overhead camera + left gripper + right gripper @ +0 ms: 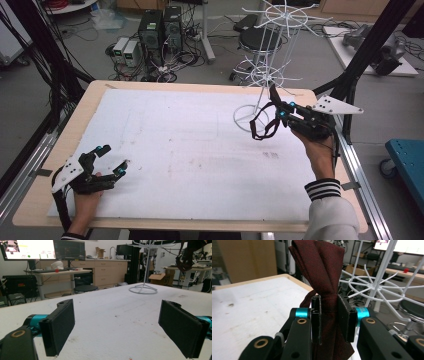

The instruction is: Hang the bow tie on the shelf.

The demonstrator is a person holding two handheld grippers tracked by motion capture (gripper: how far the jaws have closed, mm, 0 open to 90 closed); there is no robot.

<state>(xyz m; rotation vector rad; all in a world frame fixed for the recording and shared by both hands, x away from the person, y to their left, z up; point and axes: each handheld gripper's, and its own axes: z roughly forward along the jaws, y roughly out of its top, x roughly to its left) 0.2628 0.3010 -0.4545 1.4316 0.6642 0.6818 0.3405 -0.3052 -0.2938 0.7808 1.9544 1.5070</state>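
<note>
A dark red bow tie [263, 125] with a looped strap hangs from my right gripper [278, 111], held above the white mat beside the base of a white wire display rack [270, 65]. In the right gripper view the folded red cloth [322, 270] sticks up past the jaws, and my right gripper [329, 315] is shut on it, with the rack's wire arms [382, 282] just behind. My left gripper [114, 159] rests low at the mat's front left. Its jaws stand wide apart in the left gripper view [117, 325] with nothing between them.
A white mat [175, 150] covers most of the wooden table [95, 92]. Black frame posts [367, 45] stand at the right and left edges. Computers, cables and a stool [257, 40] sit on the floor beyond the far edge.
</note>
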